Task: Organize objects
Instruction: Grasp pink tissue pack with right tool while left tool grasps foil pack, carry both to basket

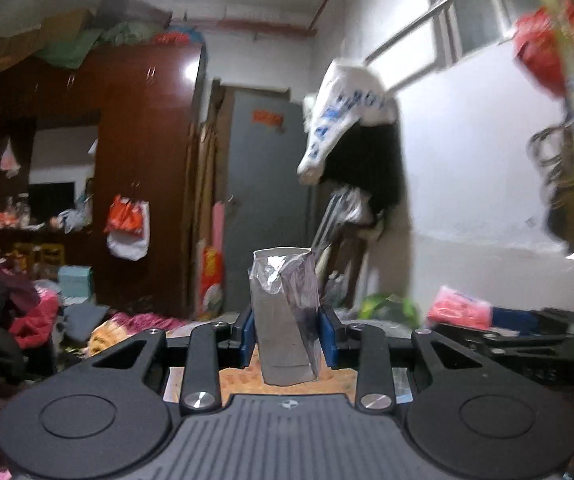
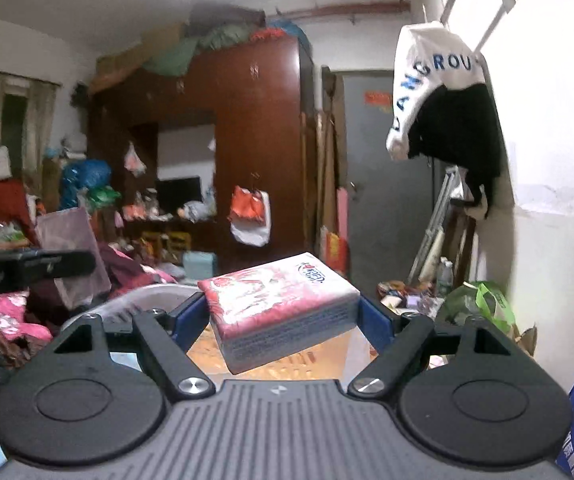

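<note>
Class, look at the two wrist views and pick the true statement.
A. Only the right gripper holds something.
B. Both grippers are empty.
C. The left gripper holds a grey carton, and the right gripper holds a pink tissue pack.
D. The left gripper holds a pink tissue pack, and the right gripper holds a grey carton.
C: the left gripper is clamped on an upright grey carton, and the right gripper grips the pink tissue pack by its ends.

Right gripper (image 2: 285, 316) clamps pink tissue pack (image 2: 279, 304) at frame center, tilted; brown wardrobe (image 2: 255, 128) behind, white bag (image 2: 431, 80) hanging upper right.
</note>
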A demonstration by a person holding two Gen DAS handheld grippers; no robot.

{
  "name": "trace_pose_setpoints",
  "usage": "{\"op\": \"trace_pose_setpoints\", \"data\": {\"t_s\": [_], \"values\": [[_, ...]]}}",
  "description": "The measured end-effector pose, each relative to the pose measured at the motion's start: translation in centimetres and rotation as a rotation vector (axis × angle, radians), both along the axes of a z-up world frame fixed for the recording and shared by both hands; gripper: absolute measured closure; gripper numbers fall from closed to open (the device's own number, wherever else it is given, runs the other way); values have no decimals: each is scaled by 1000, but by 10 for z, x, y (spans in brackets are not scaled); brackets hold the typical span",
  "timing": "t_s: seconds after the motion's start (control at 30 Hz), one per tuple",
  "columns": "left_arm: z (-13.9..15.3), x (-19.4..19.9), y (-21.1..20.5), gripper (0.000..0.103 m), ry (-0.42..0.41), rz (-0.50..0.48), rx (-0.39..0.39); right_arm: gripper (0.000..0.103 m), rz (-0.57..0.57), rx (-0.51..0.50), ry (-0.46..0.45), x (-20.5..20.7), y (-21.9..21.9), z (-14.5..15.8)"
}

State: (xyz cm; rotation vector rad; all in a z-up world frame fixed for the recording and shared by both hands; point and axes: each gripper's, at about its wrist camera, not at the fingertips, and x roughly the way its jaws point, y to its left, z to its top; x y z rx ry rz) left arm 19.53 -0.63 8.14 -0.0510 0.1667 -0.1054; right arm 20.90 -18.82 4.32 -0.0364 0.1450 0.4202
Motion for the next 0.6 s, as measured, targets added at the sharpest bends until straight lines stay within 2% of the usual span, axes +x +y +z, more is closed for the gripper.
{"op": "trace_pose_setpoints", "data": {"t_s": [0.07,0.13,0.2,0.23,0.27,0.33,0.4,0.5,0.6], "values": [[-3,22,0,66,43,6,-6,20,8,-25,16,9,5,-4],[-10,42,-4,59,117,3,24,19,16,-43,27,13,10,-8],[-19,51,-7,36,152,35,67,13,34,-81,35,13,13,-13],[-21,49,-7,34,152,51,91,6,30,-93,33,9,12,-14],[-23,43,-6,34,145,63,100,3,24,-92,26,3,8,-16],[-22,15,2,34,117,39,63,0,40,-82,19,-13,-6,-17],[-26,-23,14,19,84,8,51,0,73,-63,16,-42,-33,-28],[-49,-75,34,16,55,50,68,0,97,-48,64,-78,-67,-60],[-78,-95,69,17,131,151,4,0,88,-61,149,-101,-87,-100]]}}
